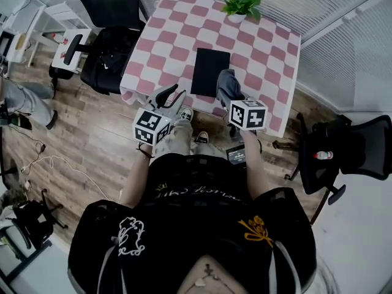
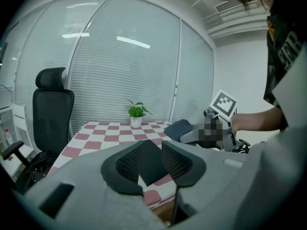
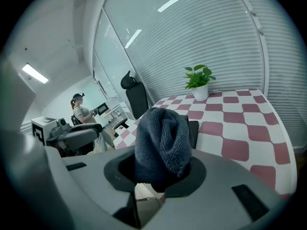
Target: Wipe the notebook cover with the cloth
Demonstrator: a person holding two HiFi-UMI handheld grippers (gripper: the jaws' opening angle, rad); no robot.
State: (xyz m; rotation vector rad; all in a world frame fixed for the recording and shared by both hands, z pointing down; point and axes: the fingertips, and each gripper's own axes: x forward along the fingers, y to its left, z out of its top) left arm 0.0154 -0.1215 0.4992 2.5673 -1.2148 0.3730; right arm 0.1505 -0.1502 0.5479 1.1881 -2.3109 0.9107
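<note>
A black notebook [image 1: 210, 72] lies flat near the front edge of the pink-and-white checked table [image 1: 172, 51]. My right gripper [image 1: 229, 95] is shut on a bunched dark grey-blue cloth [image 1: 227, 82], which hangs over the notebook's front right corner. In the right gripper view the cloth [image 3: 161, 145] fills the jaws and hides most of the notebook [image 3: 194, 132] behind it. My left gripper [image 1: 171, 97] is open and holds nothing, just off the table's front edge and left of the notebook. Through its jaws the notebook [image 2: 151, 163] shows, with the cloth [image 2: 178, 128] to the right.
A potted green plant [image 1: 241, 3] stands at the table's far edge. A black office chair [image 1: 108, 54] sits at the table's left and another [image 1: 343, 152] at the right. A person [image 3: 81, 110] stands far off by the desks. The floor is wood.
</note>
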